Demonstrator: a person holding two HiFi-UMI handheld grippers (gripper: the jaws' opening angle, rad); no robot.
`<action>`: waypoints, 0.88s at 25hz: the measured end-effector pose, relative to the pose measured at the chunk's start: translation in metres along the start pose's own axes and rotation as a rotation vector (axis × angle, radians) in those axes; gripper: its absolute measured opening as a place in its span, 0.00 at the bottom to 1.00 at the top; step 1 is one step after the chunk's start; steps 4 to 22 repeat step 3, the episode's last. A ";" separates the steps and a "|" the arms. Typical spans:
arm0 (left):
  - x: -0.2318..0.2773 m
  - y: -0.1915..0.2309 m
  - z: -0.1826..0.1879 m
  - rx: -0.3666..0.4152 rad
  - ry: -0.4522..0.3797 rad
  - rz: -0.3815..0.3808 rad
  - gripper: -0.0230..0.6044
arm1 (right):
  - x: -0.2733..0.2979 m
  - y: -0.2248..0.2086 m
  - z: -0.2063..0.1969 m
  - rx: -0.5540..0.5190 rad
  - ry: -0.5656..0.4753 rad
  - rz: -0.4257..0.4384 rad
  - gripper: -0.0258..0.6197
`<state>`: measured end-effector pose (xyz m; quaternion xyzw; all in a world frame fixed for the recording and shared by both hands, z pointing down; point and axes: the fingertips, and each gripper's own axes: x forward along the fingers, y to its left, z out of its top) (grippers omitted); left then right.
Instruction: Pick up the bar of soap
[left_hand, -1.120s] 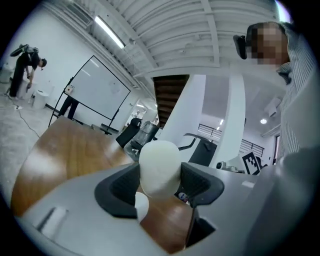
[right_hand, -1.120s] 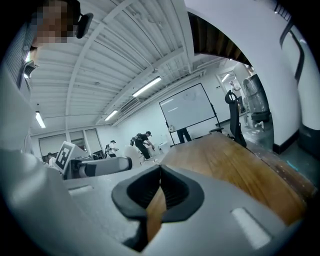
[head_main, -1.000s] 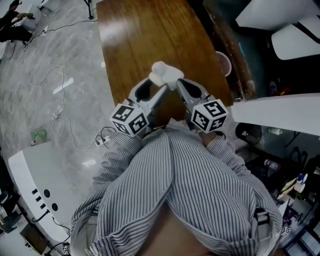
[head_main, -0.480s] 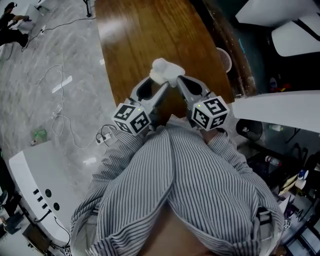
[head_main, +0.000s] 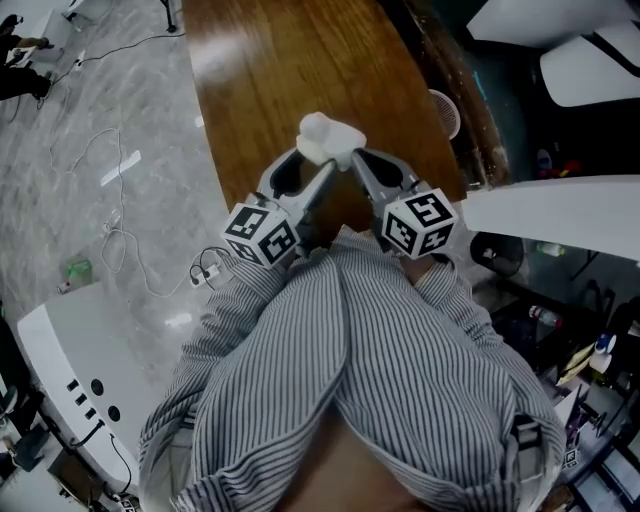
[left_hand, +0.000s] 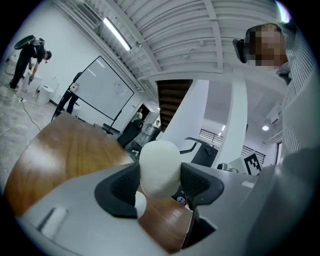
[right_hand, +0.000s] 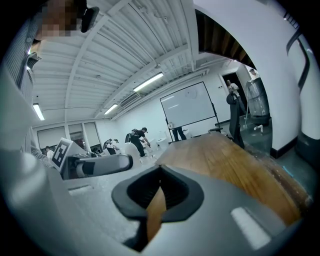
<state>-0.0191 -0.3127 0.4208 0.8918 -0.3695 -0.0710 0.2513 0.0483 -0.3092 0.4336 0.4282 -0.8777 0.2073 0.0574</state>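
The wooden table (head_main: 300, 70) fills the upper part of the head view, and both grippers reach out over its near end. The left gripper (head_main: 322, 168) is clamped on the bar of soap (left_hand: 159, 167), its 2 dark pads pressing the bar's sides. The right gripper (right_hand: 160, 185) has its jaws together with nothing between them, and its tip sits just beside the soap.

The pick-up looks essentially done. The bar appears to be off the wood, since table surface shows below it in the left gripper view, though I cannot be certain of the gap. All that seems left is to carry it clear.

The white, rounded bar has its long axis across the line of squeeze and stands well proud of the jaws. In the head view it lies roughly crosswise, with 1 end toward the right gripper
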 end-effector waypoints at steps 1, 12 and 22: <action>0.000 0.000 -0.001 -0.002 0.000 -0.001 0.46 | -0.001 0.000 -0.001 0.002 0.003 0.002 0.04; 0.001 -0.001 -0.004 -0.006 0.002 -0.003 0.46 | -0.001 -0.001 -0.004 0.006 0.009 0.009 0.04; 0.001 -0.001 -0.004 -0.006 0.002 -0.003 0.46 | -0.001 -0.001 -0.004 0.006 0.009 0.009 0.04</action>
